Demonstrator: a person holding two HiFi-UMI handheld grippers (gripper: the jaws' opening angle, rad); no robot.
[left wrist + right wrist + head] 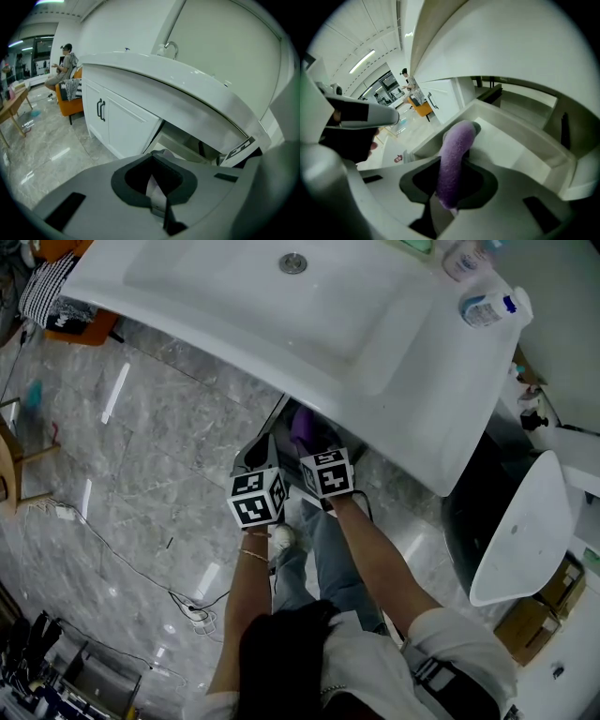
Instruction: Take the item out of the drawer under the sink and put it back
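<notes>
purple item gripped at the open drawer
your right gripper (pixel 461 140) is clamped on the fuzzy purple item (pixel 452 164), which runs up between its jaws, over the open white drawer (pixel 520 140) under the sink (pixel 281 306). your left gripper (pixel 154 187) sits just beside it, jaws together with nothing between them, facing the drawer.
</notes>
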